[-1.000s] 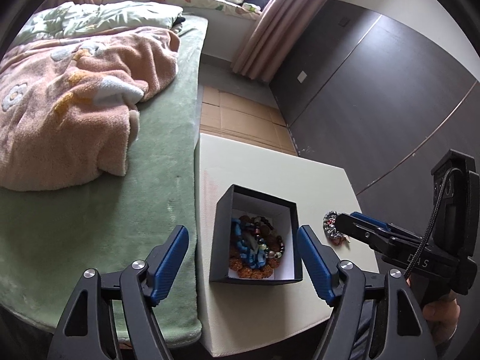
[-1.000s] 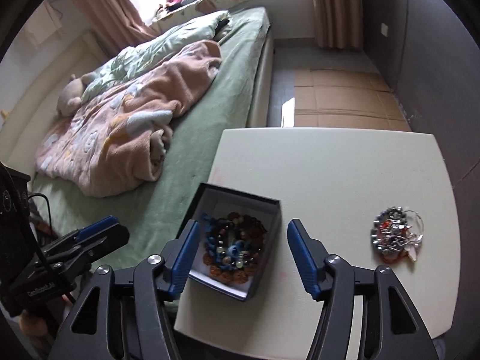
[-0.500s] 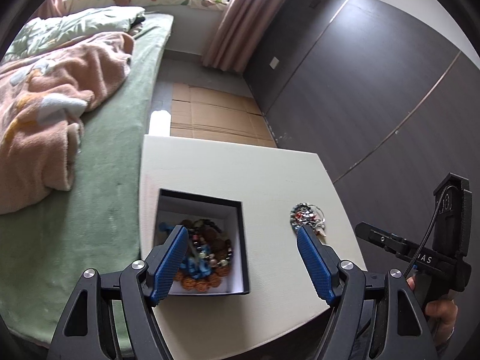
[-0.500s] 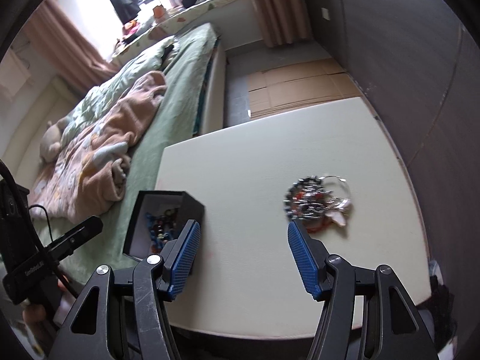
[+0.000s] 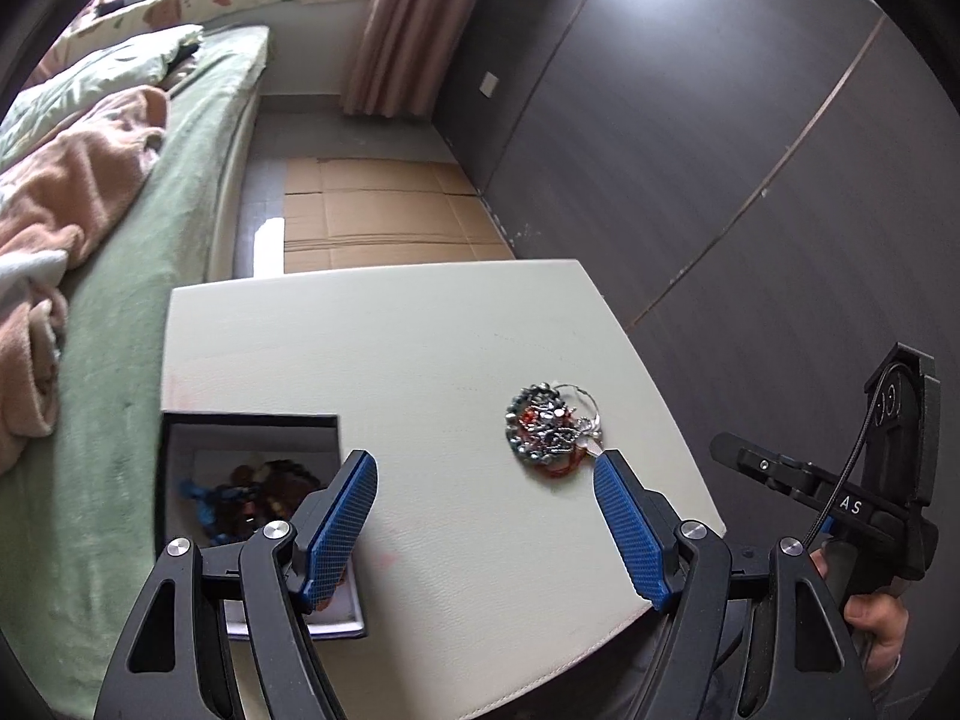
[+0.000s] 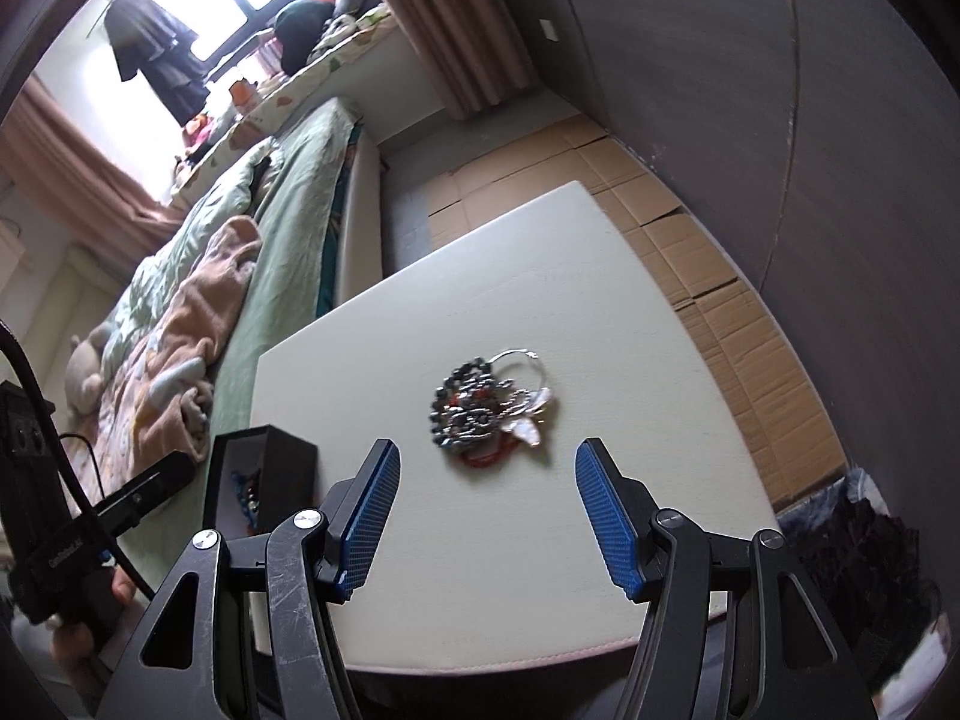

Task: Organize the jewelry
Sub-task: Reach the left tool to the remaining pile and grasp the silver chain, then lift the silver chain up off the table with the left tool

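Bedside table (image 6: pixel 600 276): jewelry heap (image 6: pixel 489 411) mid-top, well apart from box (image 5: pixel 180 438); both grippers (image 6: pixel 486 516) (image 5: pixel 486 525) open, empty; best lowered straight, pinching one strand only

A home bedroom. A bed (image 5: pixel 180 192) with a green sheet and a rumpled pink blanket (image 6: pixel 192 312) lies beside a low cream table (image 6: pixel 540 300). Pink curtains (image 5: pixel 396 30) hang at a cluttered window ledge (image 6: pixel 288 84), beside dark wardrobe panels (image 5: pixel 690 120).

Only the white letters "AS" can be read, printed on the black body of the right gripper (image 5: pixel 744 461); the lettering on the left gripper (image 6: pixel 150 483) is blurred.
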Demonstrator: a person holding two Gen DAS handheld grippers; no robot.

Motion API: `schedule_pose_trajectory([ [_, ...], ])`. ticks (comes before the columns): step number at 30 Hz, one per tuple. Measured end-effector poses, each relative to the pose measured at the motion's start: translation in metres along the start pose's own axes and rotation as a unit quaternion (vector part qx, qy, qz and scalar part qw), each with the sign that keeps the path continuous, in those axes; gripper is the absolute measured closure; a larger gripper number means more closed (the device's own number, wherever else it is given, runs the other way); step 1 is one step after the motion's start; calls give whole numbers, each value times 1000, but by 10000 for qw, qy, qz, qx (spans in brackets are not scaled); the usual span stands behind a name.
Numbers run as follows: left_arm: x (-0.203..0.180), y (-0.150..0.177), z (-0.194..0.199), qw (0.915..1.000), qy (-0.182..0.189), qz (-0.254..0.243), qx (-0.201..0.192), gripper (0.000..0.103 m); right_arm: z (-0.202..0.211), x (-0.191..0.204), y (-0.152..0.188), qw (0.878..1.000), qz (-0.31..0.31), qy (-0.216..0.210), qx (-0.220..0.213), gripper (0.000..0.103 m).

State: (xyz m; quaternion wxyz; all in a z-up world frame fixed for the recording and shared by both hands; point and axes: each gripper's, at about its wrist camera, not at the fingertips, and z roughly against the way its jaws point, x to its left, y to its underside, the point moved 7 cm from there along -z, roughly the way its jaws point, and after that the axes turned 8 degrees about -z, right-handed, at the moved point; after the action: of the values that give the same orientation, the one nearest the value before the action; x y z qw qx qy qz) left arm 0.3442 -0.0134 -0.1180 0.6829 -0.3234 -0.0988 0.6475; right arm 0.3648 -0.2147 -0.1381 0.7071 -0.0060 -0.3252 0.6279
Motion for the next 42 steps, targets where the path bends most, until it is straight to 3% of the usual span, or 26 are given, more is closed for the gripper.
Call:
schedule_pose_trajectory([
  [4, -13, -5, -16, 9998, 18, -180, 64, 32, -3, -19, -3, 9994, -270, -210, -95, 42],
  [6, -21, -7, -26, 9995, 34, -292, 140, 42, -5, -27, -4, 9988, -361, -288, -142, 42],
  [12, -36, -11, -62, 9982, 155, -367, 442, 58, -14, -48, -9, 9967, -613, -480, -217, 42],
  [15, -43, -12, -80, 9972, 199, -418, 591, 61, -17, -50, -11, 9942, -784, -707, -182, 42],
  [22, -56, -7, -117, 9917, 50, -906, 907, 68, -32, -68, -12, 9896, -1198, -800, 10, 42],
  [24, -57, -5, -125, 9900, 7, -1010, 980, 74, -32, -68, -12, 9889, -1230, -834, 30, 42],
  [30, -54, -3, -145, 9873, -149, -1097, 1143, 77, -40, -66, -10, 9878, -1227, -933, 233, 42],
  [36, -44, -5, -159, 9881, -247, -1029, 1113, 78, -44, -68, -11, 9833, -1353, -1172, 334, 42],
  [39, -44, -7, -158, 9883, -234, -1032, 1101, 87, -46, -69, -11, 9815, -1414, -1230, 385, 42],
  [42, -45, -10, -152, 9882, -232, -1088, 1055, 90, -46, -69, -10, 9803, -1439, -1292, 390, 42],
])
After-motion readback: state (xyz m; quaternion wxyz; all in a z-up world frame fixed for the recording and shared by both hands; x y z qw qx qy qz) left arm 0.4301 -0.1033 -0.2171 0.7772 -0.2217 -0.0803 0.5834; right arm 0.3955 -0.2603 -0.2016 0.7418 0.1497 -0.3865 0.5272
